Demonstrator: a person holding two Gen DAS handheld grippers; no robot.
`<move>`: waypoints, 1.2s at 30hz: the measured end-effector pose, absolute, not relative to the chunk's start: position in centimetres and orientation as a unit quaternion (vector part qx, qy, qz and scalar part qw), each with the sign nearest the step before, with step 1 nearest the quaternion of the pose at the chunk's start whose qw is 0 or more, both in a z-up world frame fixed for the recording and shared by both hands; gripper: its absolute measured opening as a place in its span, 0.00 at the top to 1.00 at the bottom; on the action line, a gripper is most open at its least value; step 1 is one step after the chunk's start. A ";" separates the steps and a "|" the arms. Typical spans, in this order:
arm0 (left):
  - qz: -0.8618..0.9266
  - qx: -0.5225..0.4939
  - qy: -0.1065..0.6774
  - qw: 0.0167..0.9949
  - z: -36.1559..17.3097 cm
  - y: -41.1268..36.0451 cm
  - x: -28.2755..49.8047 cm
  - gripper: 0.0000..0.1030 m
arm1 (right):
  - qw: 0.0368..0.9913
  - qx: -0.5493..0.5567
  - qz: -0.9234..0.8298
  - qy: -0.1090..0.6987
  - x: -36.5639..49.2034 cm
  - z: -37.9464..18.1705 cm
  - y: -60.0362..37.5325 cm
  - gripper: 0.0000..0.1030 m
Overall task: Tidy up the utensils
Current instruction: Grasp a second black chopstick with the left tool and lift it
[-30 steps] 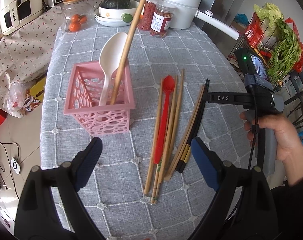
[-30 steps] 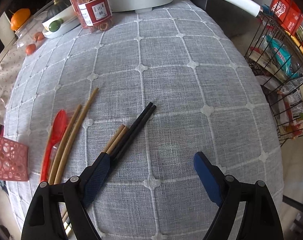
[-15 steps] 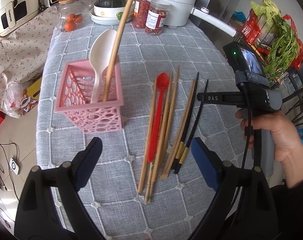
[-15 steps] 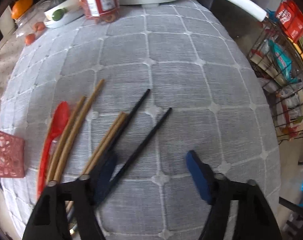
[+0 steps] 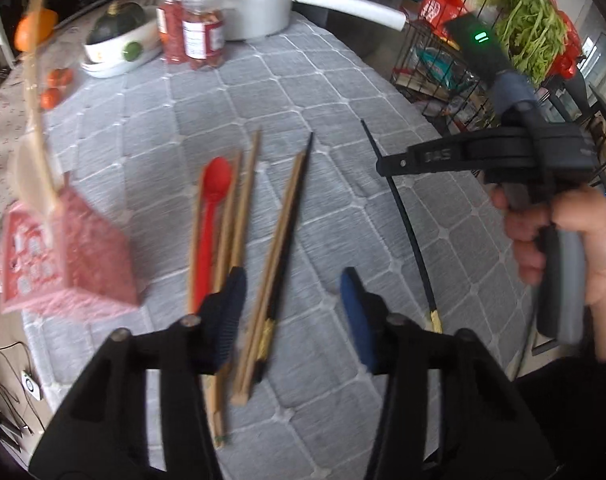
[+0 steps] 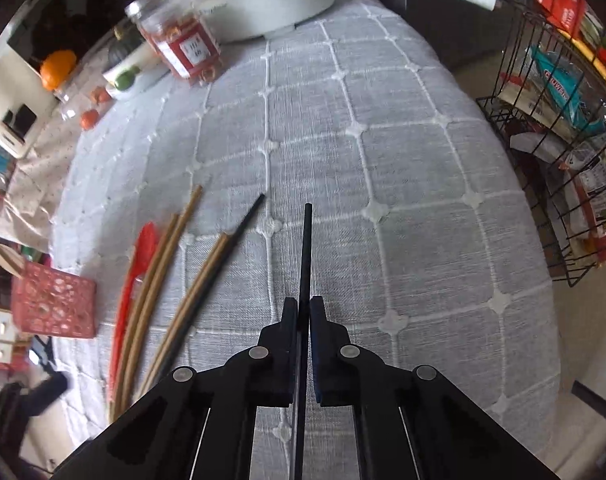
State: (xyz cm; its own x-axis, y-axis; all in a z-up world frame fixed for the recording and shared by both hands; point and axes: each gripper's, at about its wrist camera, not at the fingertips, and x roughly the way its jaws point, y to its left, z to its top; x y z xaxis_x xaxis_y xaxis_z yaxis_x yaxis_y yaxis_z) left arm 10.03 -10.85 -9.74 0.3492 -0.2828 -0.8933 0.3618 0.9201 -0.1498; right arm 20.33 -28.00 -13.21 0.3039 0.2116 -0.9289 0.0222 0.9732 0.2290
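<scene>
Right gripper (image 6: 302, 312) pinches one black chopstick (image 6: 306, 248), apparently lifted off the grey cloth (image 6: 403, 168). Left gripper (image 5: 291, 300) hovers wide open above the remaining chopsticks (image 5: 281, 232) and red spoon (image 5: 211, 216), pink basket (image 5: 69, 264) just left.

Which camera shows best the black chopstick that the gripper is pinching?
The right wrist view: the black chopstick runs sharp up the middle, clamped in the right gripper. The left wrist view shows it too, from the side with its yellow end, but thin and blurred.
</scene>
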 end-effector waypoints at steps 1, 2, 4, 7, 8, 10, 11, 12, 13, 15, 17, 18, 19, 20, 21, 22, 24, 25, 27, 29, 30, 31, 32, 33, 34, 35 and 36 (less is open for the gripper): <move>-0.200 0.031 0.543 0.815 -10.1 -11.4 10.9 0.63 | 0.803 0.111 0.066 0.582 20.3 -12.7 -28.6 0.94; -0.201 0.024 0.550 0.810 -10.6 -11.8 11.8 0.70 | 0.804 0.121 0.071 0.578 20.1 -12.5 -28.6 0.94; -0.198 0.009 0.564 0.802 -11.6 -13.0 14.0 0.78 | 0.805 0.136 0.080 0.572 19.5 -11.7 -29.3 0.94; -0.199 -0.003 0.577 0.792 -12.7 -14.2 16.9 0.90 | 0.806 0.153 0.090 0.565 19.0 -11.4 -30.5 0.94; -0.198 -0.003 0.582 0.788 -13.1 -14.7 17.6 0.90 | 0.806 0.156 0.091 0.564 18.7 -11.3 -30.3 0.94; -0.190 0.003 0.595 0.781 -14.1 -15.5 18.9 0.91 | 0.804 0.161 0.094 0.565 18.9 -11.5 -30.3 0.94; -0.187 0.008 0.599 0.779 -14.3 -15.8 19.2 0.91 | 0.802 0.163 0.095 0.566 19.0 -11.6 -30.4 0.94; -0.181 0.014 0.604 0.776 -14.6 -16.1 19.5 0.91 | 0.801 0.165 0.098 0.566 19.0 -11.7 -30.4 0.94; -0.179 0.018 0.607 0.774 -14.8 -16.3 19.7 0.91 | 0.801 0.166 0.100 0.566 18.9 -11.6 -30.4 0.94; -0.174 0.028 0.608 0.774 -14.8 -16.5 19.9 0.92 | 0.801 0.167 0.103 0.565 19.0 -11.6 -30.7 0.94; -0.168 0.037 0.611 0.772 -14.8 -16.7 20.0 0.92 | 0.801 0.168 0.104 0.566 19.1 -11.7 -30.7 0.94; -0.167 0.041 0.614 0.771 -14.8 -16.8 20.1 0.91 | 0.800 0.169 0.104 0.566 19.1 -11.8 -30.8 0.94; -0.165 0.049 0.620 0.766 -15.0 -17.0 20.0 0.92 | 0.799 0.170 0.103 0.567 19.1 -11.9 -30.9 0.94; -0.166 0.054 0.625 0.761 -15.2 -17.1 19.9 0.92 | 0.799 0.171 0.103 0.568 19.1 -11.9 -31.0 0.94; -0.167 0.058 0.629 0.757 -15.5 -17.2 20.3 0.91 | 0.798 0.171 0.102 0.568 19.1 -12.0 -31.1 0.94; -0.167 0.063 0.632 0.754 -15.7 -17.4 20.2 0.91 | 0.798 0.172 0.101 0.569 19.0 -12.0 -31.2 0.94; -0.166 0.068 0.631 0.755 -15.8 -17.5 20.3 0.91 | 0.798 0.173 0.100 0.569 19.0 -12.0 -31.3 0.94; -0.164 0.069 0.631 0.755 -15.9 -17.7 20.3 0.91 | 0.798 0.173 0.099 0.569 19.1 -12.0 -31.3 0.94; -0.163 0.083 0.628 0.757 -16.0 -18.1 20.2 0.91 | 0.797 0.173 0.098 0.570 19.1 -12.1 -31.3 0.94; -0.161 0.103 0.620 0.761 -16.0 -18.7 19.8 0.92 | 0.798 0.172 0.095 0.570 19.0 -12.2 -31.2 0.94; -0.158 0.107 0.616 0.764 -15.9 -18.7 19.8 0.93 | 0.799 0.172 0.095 0.568 19.0 -12.1 -31.2 0.94; -0.155 0.107 0.606 0.772 -15.6 -18.8 19.4 0.94 | 0.800 0.173 0.095 0.566 18.9 -12.0 -31.1 0.94; -0.162 0.097 0.593 0.783 -14.9 -18.6 18.8 0.94 | 0.803 0.173 0.096 0.562 18.7 -11.8 -31.0 0.94; -0.168 0.083 0.582 0.791 -14.2 -18.2 18.3 0.94 | 0.808 0.171 0.097 0.556 18.5 -11.4 -30.9 0.94; -0.170 0.075 0.573 0.798 -13.5 -17.7 17.6 0.94 | 0.813 0.168 0.099 0.549 18.2 -10.9 -30.7 0.94; -0.172 0.072 0.564 0.804 -12.8 -17.2 17.0 0.94 | 0.817 0.165 0.101 0.543 17.9 -10.4 -30.6 0.94; -0.176 0.069 0.552 0.812 -11.9 -16.8 16.2 0.94 | 0.822 0.162 0.103 0.536 17.6 -9.8 -30.3 0.94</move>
